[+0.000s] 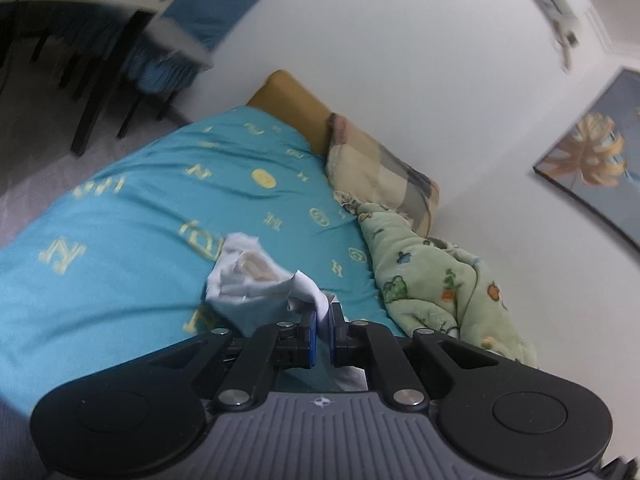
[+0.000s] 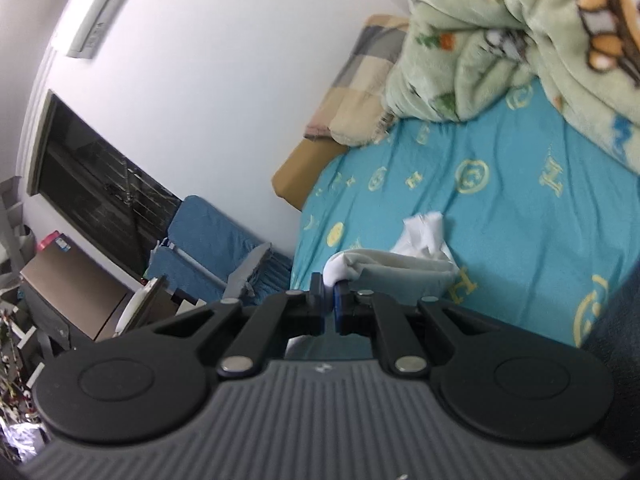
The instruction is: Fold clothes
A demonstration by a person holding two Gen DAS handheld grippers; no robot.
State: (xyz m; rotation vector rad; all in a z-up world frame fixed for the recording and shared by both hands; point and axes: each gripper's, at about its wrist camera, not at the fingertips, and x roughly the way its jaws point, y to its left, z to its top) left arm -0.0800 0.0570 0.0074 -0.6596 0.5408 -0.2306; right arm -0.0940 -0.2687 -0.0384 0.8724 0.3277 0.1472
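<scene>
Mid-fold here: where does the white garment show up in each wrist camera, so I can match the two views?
Left wrist: white garment lies low and centre, one edge pinched in the left hand-held gripper.
Right wrist: it is low, right of centre, an edge pinched in the right hand-held gripper.
Shared landmark: the green cartoon blanket on the teal sheet.

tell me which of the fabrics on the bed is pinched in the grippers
The white garment: both the left gripper and right gripper clamp it. The green cartoon blanket and plaid pillow lie untouched.
</scene>
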